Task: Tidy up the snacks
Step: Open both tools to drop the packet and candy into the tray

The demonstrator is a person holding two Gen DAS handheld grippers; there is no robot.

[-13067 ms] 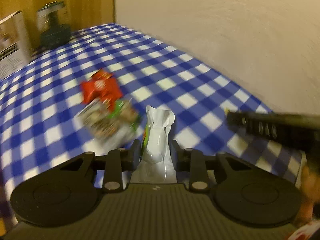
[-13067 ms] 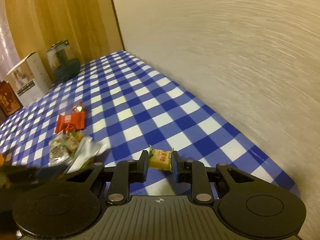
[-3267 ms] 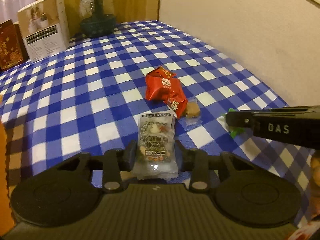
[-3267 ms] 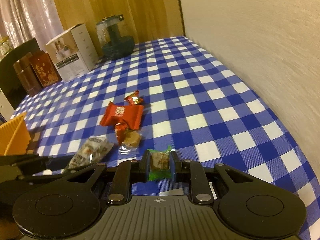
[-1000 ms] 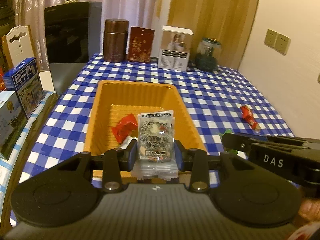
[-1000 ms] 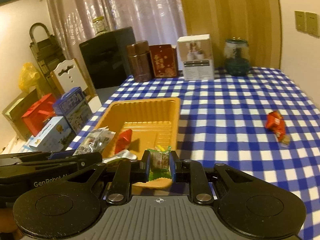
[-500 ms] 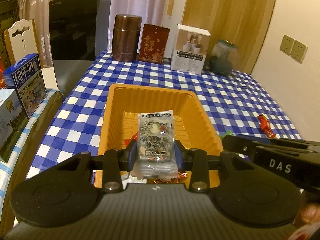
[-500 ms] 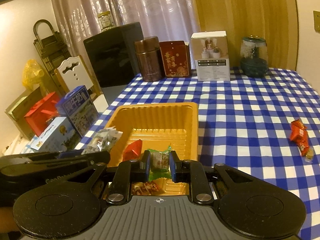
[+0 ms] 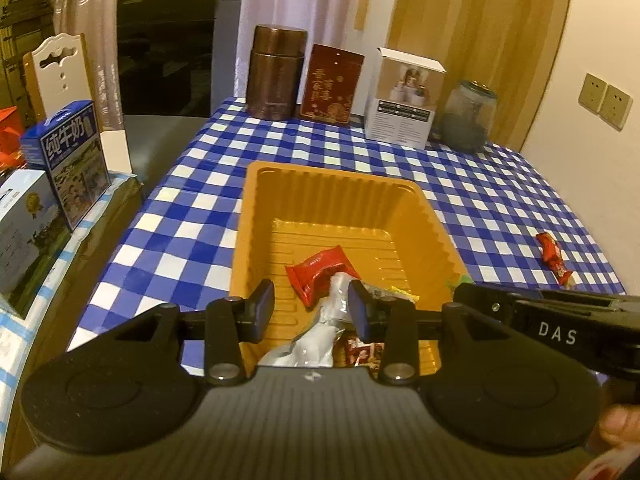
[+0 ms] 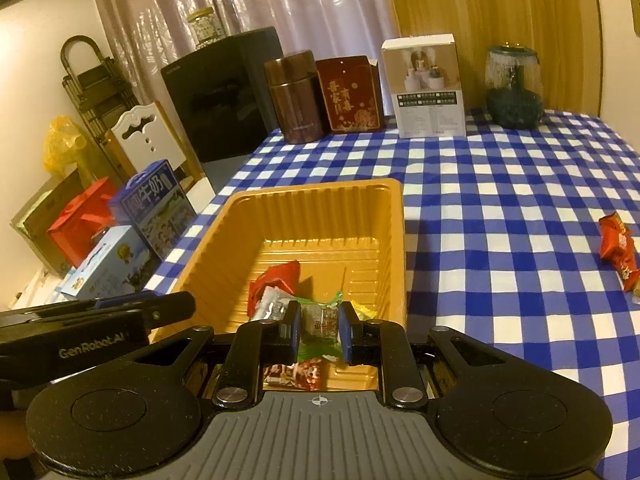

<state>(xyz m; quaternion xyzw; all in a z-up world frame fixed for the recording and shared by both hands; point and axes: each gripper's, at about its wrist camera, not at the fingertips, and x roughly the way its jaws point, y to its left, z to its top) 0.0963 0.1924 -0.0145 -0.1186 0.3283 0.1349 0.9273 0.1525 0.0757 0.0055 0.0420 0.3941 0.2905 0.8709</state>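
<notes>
An orange plastic tray [image 9: 260, 216] sits on the blue checked table and holds several snacks, among them a red packet [image 9: 320, 272] and a silver packet [image 9: 320, 332]. My left gripper [image 9: 312, 310] is open above the tray's near end, with the silver packet below it. My right gripper [image 10: 319, 332] is shut on a green-wrapped candy [image 10: 320, 322] over the tray's [image 10: 228, 232] near right corner. A red snack [image 10: 618, 252] lies loose on the table to the right; it also shows in the left wrist view [image 9: 554, 256].
A brown canister [image 9: 276, 72], a red box [image 9: 332, 84], a white box [image 9: 408, 98] and a glass jar [image 9: 470, 120] stand at the table's far edge. Milk cartons [image 9: 72, 160] stand left of the table.
My left gripper has opened and let go of the nut packet, which has dropped into the tray. My right gripper still holds the green candy over the tray.
</notes>
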